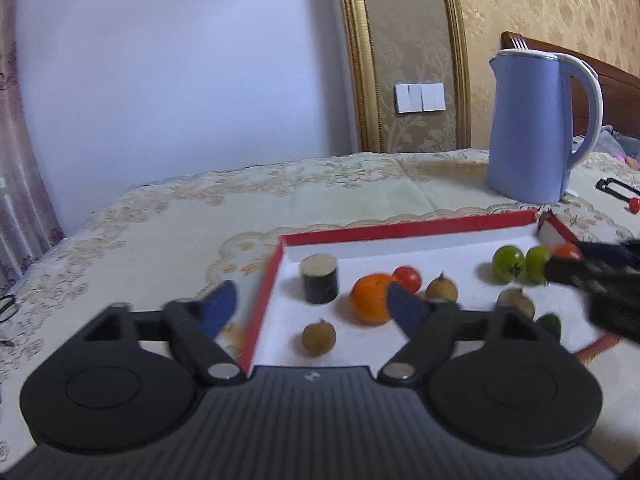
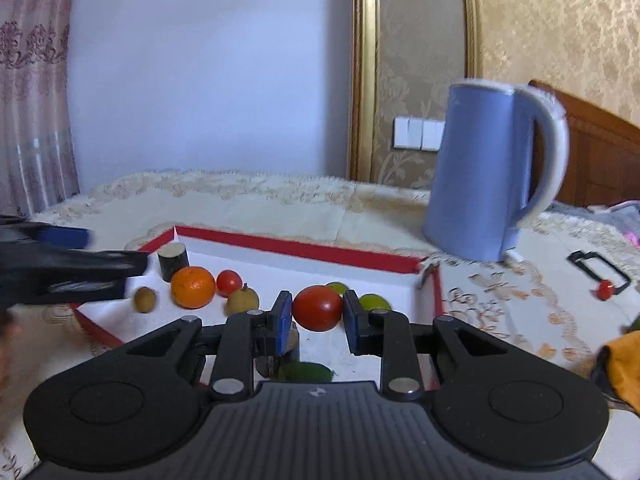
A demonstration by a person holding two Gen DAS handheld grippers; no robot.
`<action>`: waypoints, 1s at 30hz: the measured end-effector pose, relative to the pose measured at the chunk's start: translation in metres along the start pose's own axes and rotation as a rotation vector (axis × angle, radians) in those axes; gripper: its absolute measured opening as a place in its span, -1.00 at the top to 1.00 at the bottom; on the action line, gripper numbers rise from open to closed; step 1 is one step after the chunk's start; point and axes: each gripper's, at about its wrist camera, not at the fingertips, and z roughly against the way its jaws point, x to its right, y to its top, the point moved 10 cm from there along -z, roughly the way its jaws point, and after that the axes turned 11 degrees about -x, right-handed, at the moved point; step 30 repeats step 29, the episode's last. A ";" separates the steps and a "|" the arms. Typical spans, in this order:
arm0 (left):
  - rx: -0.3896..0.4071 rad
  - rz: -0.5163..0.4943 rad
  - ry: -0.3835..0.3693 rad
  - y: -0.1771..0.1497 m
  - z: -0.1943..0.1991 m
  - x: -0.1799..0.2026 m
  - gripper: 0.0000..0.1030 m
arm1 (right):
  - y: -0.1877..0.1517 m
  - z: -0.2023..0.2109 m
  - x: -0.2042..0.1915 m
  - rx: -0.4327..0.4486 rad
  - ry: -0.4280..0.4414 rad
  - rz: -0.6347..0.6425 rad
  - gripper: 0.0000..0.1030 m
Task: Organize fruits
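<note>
A red-rimmed white tray (image 1: pixel 408 232) (image 2: pixel 304 250) holds an orange (image 1: pixel 370 298) (image 2: pixel 193 287), a small red tomato (image 1: pixel 408 279) (image 2: pixel 229 282), brown longans (image 1: pixel 318 337) (image 2: pixel 144 299), two green fruits (image 1: pixel 508 263) and a dark cylinder (image 1: pixel 319 279) (image 2: pixel 173 266). My left gripper (image 1: pixel 312 306) is open over the tray's left rim, its right finger in front of the orange. My right gripper (image 2: pixel 318 314) is shut on a larger red tomato (image 2: pixel 318 307) above the tray; it shows in the left wrist view (image 1: pixel 568 266) at the right edge.
A blue kettle (image 1: pixel 536 128) (image 2: pixel 488 172) stands behind the tray on the embroidered cloth (image 1: pixel 200 216). A small red fruit (image 2: pixel 605 289) and a black clip (image 2: pixel 598 266) lie at right. An orange cloth (image 2: pixel 624 356) is at the right edge.
</note>
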 end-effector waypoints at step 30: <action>-0.037 0.025 0.008 -0.050 0.021 -0.020 -1.00 | -0.082 0.049 -0.025 -0.074 -0.013 0.097 -1.00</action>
